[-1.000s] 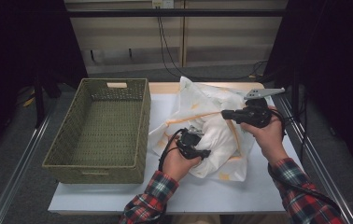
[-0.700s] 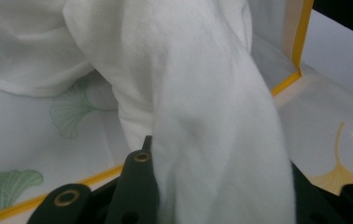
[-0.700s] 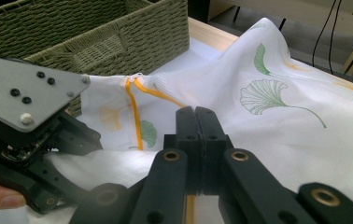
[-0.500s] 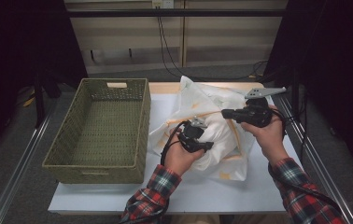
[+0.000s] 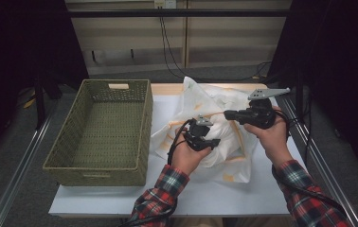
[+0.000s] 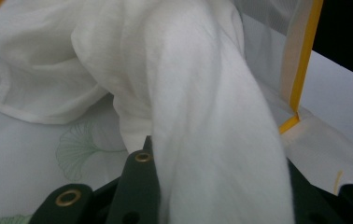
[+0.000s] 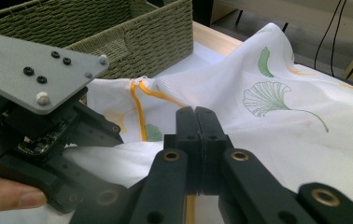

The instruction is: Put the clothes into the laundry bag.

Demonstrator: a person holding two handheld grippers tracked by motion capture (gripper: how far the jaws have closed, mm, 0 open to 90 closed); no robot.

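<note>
- Dark curtains hem both sides of a white table [image 5: 167, 201], with a pale panelled wall and dangling cables behind it.
- On it lies a white mesh bag [image 5: 224, 106] with yellow trim and green leaf prints, right of an empty green wicker basket [image 5: 103, 125].
- Holding a fold of white cloth [image 6: 202, 140] at the bag's mouth, the left gripper [image 5: 210, 141] has its jaws clamped on the fabric.
- Raised at the bag's right, the right gripper [image 5: 229, 114] has its jaws pressed together, seemingly pinching the yellow-trimmed edge.
- Risk: the thin mesh could slip from the right jaws if the hands pull apart, likely dropping the mouth shut.
- Risk: loose cloth may bunch or snag on the trim, since only one fold is pinched.
</note>
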